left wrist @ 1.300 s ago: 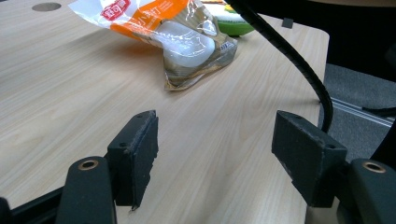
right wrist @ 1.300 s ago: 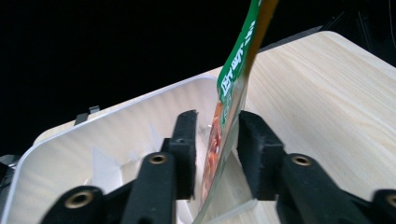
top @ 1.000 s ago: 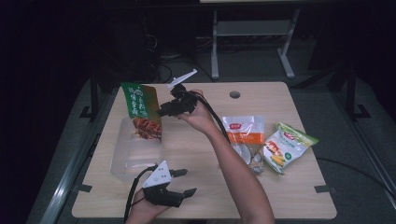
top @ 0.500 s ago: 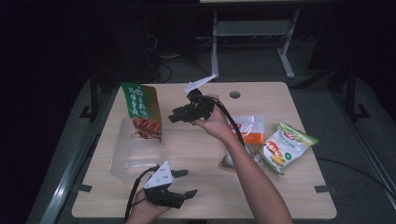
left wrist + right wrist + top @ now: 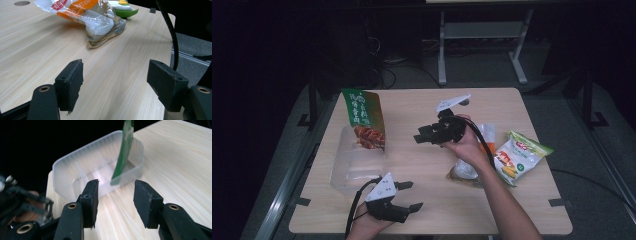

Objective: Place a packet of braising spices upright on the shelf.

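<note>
A green snack bag [image 5: 364,120] stands upright in a clear plastic bin [image 5: 347,172] at the table's left. My right gripper [image 5: 421,135] hovers over the middle of the table, apart from the bag, with its jaws pointing left at the bin. In the right gripper view its jaws [image 5: 116,197] are open with nothing between them, and they have just been opening wider. The bag [image 5: 123,152] and the bin [image 5: 65,167] lie beyond them. My left gripper [image 5: 412,195] rests open and empty at the near edge, with bare wood between its jaws [image 5: 115,80].
An orange and white packet [image 5: 95,15] lies right of centre, partly under the right forearm [image 5: 492,190]. A green and yellow corn snack bag [image 5: 522,157] lies beside it, nearer the right edge. A round cable hole [image 5: 22,3] sits at the table's far side.
My right gripper has moved right and toward the near side, away from the green bag, which stays standing in the bin. The left gripper has not moved.
</note>
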